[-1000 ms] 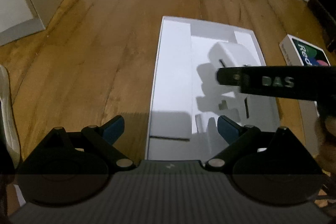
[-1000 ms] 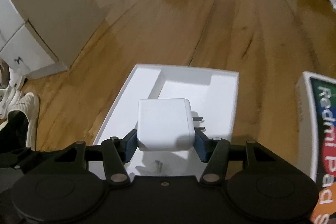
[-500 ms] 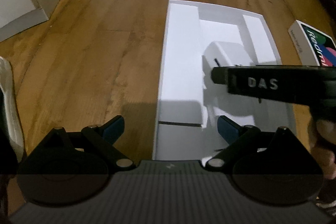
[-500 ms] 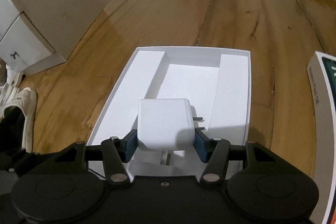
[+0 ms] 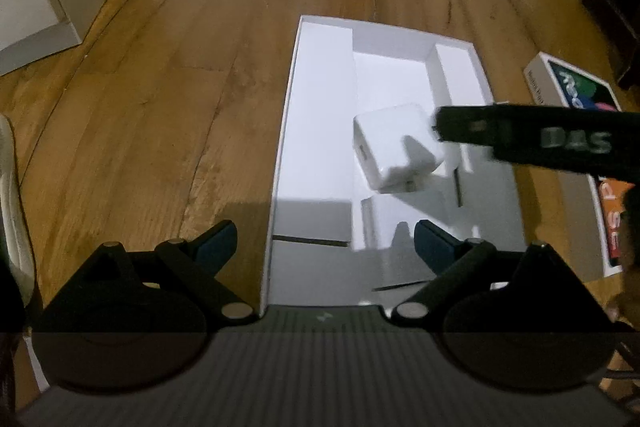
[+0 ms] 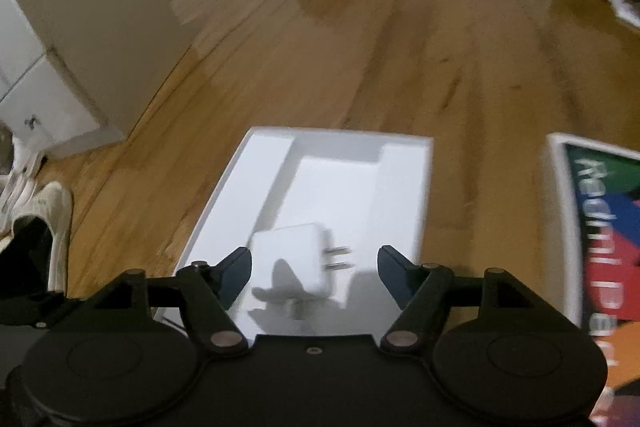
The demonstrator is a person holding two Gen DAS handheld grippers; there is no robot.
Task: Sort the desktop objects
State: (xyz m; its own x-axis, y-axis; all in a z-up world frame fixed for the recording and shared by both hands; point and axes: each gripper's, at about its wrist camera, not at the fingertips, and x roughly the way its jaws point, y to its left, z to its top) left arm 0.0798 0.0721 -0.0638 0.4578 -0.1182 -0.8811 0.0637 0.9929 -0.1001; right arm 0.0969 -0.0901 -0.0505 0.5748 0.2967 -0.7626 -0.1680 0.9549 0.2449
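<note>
The charger [image 6: 294, 259] was plain white, as was the tray [image 6: 404, 203] under it. The floor [image 6: 400, 59] was honey-brown wood with dark grain streaks. The box [image 6: 600, 227] had a white rim and a lid in green, blue, red and orange with pale lettering. The fingers [image 6: 236, 277] had blue pads on black arms.

Right claw [image 6: 315, 273] opened; charger [image 6: 292, 263] released into tray [image 6: 404, 187].

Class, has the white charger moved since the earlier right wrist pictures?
Yes. The white charger has left the right gripper fingers, now open, and dropped into the white box.
</note>
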